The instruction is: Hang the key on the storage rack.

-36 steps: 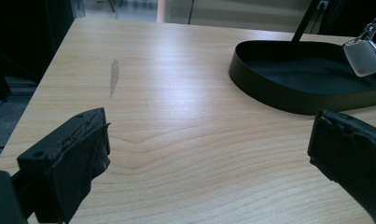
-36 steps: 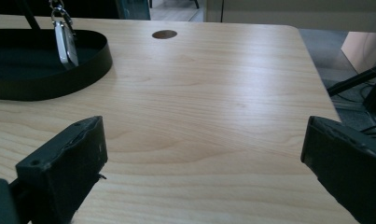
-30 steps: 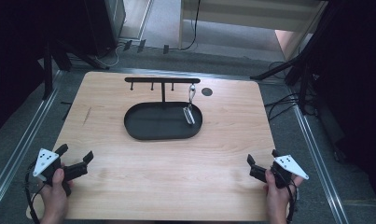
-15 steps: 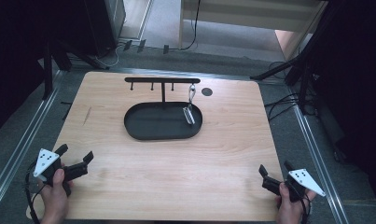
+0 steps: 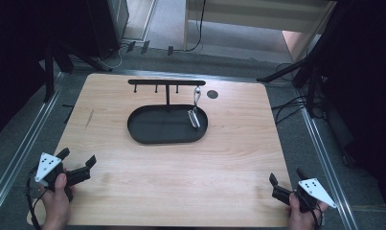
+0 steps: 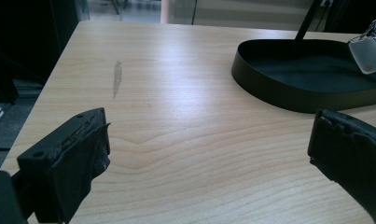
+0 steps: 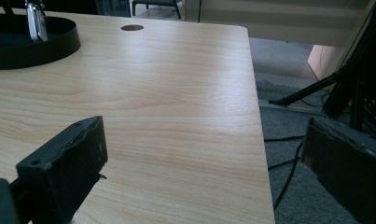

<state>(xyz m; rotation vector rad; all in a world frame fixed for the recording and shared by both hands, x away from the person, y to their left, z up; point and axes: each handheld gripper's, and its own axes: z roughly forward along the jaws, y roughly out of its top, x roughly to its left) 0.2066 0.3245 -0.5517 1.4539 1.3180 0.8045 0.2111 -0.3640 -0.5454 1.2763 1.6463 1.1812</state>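
Note:
A black oval tray (image 5: 147, 132) sits at the middle back of the wooden table (image 5: 181, 167), with a black T-shaped rack (image 5: 166, 82) rising from it. A silver tag on a clasp (image 5: 194, 116) hangs from the rack's right hook down into the tray (image 6: 288, 93); the same tag (image 6: 368, 52) appears in the left gripper view, and again as tag (image 7: 35, 21) in the right gripper view. My left gripper (image 5: 78, 162) is held open at the near left corner, nothing between its jaws. My right gripper (image 5: 285, 180) is open at the near right corner, its jaws straddling the table's right edge.
A small dark round hole (image 5: 212, 94) marks the table right of the rack. A grey smear (image 6: 116, 77) lies on the left part of the wood. Cables (image 5: 289, 108) and stand legs (image 7: 316, 88) cross the floor beyond the right edge. Metal rails (image 5: 18, 153) frame the table.
My right gripper has drawn back toward the near right corner and slightly outward. The left gripper, tray and tag have stayed put.

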